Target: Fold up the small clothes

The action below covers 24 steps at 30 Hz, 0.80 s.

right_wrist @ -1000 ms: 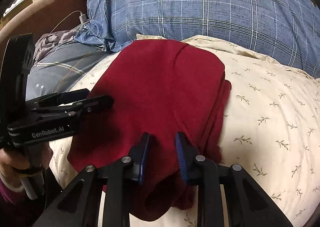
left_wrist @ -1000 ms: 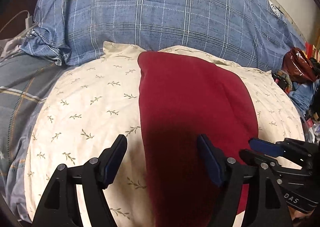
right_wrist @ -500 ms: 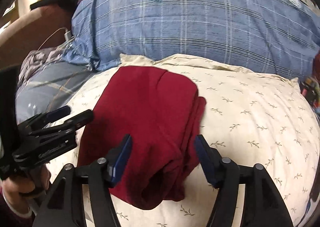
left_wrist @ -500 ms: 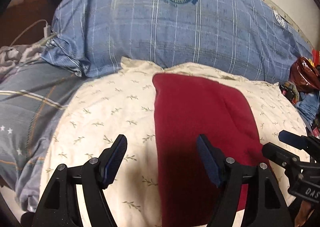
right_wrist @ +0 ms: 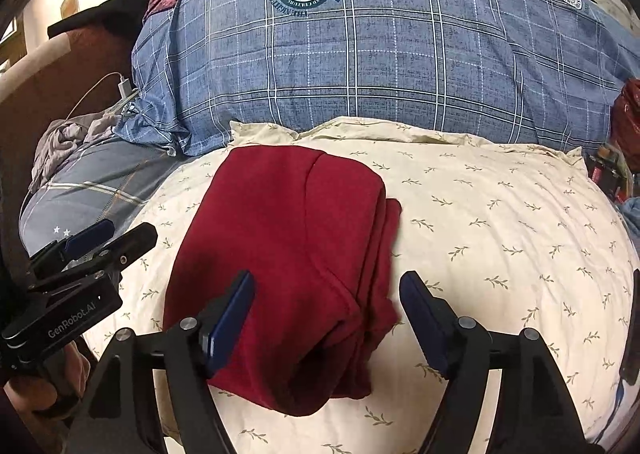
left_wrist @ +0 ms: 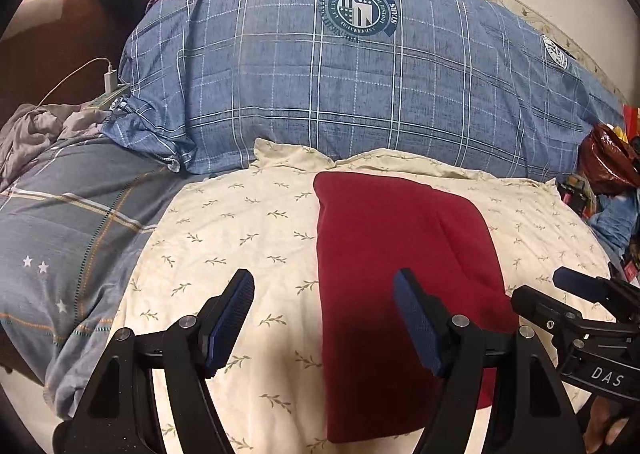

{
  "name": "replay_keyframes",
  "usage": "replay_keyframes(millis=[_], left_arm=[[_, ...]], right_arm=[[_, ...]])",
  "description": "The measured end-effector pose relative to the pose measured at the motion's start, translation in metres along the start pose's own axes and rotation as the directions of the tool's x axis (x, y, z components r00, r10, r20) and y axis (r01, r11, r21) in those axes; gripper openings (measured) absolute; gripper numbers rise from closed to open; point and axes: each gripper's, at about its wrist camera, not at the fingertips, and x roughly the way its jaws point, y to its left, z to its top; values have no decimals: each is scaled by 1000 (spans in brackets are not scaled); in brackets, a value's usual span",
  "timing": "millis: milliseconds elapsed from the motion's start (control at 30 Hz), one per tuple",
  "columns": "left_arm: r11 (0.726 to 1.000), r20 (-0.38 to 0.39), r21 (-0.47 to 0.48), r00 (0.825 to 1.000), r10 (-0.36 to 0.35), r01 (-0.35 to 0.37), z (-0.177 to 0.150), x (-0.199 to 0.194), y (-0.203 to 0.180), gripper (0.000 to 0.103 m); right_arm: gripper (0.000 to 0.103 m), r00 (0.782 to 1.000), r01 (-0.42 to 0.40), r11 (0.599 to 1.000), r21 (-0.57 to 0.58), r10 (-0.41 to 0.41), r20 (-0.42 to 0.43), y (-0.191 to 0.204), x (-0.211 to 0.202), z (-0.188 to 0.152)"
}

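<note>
A dark red garment (left_wrist: 400,266) lies folded into a long rectangle on a cream leaf-print pillow (left_wrist: 240,238). In the right wrist view the garment (right_wrist: 288,254) shows layered edges along its right side and a rolled near end. My left gripper (left_wrist: 324,318) is open and empty, raised above the garment's left edge. My right gripper (right_wrist: 328,318) is open and empty, raised above the garment's near end. Each gripper shows in the other's view, the right one (left_wrist: 576,298) at the right edge and the left one (right_wrist: 100,246) at the left edge.
A large blue plaid duvet (left_wrist: 360,86) is heaped behind the pillow. A grey plaid sheet (left_wrist: 72,238) lies to the left, with a white charger and cable (left_wrist: 108,78) and grey crumpled cloth (left_wrist: 32,130). Red bags and clutter (left_wrist: 608,162) sit at the right.
My right gripper has opened and let go of the garment's near end. Both grippers have pulled back and up, away from the garment, which lies still.
</note>
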Motion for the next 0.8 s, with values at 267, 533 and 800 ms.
replay_keyframes(millis=[267, 533, 800], left_arm=[[1000, 9, 10, 1000, 2, -2, -1, -4, 3, 72], [1000, 3, 10, 1000, 7, -7, -1, -2, 6, 72], [1000, -2, 20, 1000, 10, -10, -1, 1, 4, 72]], right_arm=[[77, 1000, -8, 1000, 0, 8, -5, 2, -1, -2], [77, 1000, -18, 1000, 15, 19, -9, 1, 0, -1], [77, 999, -22, 1000, 13, 23, -28, 3, 5, -3]])
